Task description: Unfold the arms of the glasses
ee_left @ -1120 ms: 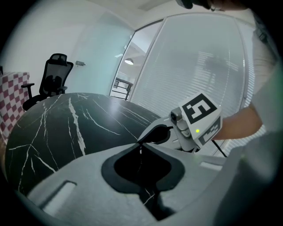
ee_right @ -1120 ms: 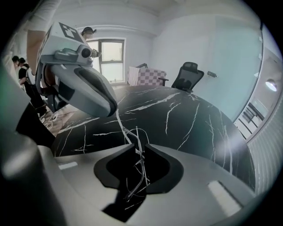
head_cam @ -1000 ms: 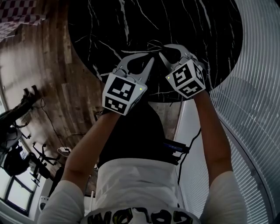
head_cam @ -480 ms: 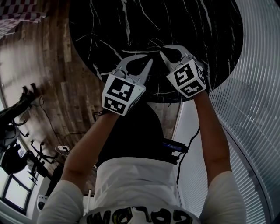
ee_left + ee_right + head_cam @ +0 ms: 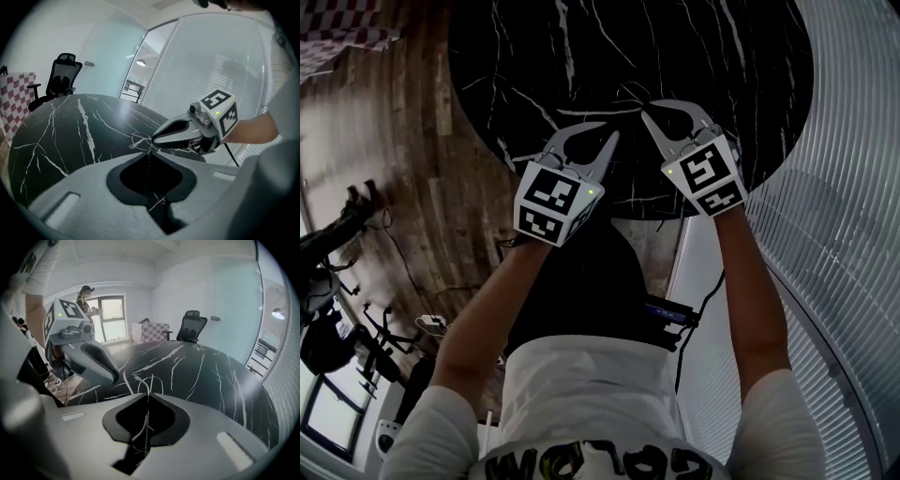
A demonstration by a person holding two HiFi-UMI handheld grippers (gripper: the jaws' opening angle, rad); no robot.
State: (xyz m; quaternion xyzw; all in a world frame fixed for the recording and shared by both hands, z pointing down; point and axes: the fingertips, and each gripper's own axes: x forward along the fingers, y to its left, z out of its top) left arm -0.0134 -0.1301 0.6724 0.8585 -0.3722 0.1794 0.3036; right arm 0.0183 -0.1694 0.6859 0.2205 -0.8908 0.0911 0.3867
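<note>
- The right gripper (image 5: 147, 395) has its jaws closed on one arm of the thin, pale wire-framed glasses (image 5: 149, 380). The arm runs as a fine bright line through the closed tips and back across the dark hollow behind them.
- The left gripper (image 5: 149, 152) pinches the frame from the other side. Its jaws have just been opening a little, yet only a hairline slit shows between them, with the wire at their tips.
- The glasses sit between the two sets of tips, over the near part of the round black marble table with white veins (image 5: 675, 47), close to its edge. Whether they rest on the stone or hang just above it cannot be told.
- The frame is very slight: rounded rims of thin metal wire and clear lenses. It is easily lost among the table's white veins.
- Beyond the table's far rim stand a black office chair (image 5: 191, 326) and a red-and-white checked cloth (image 5: 152, 331).
</note>
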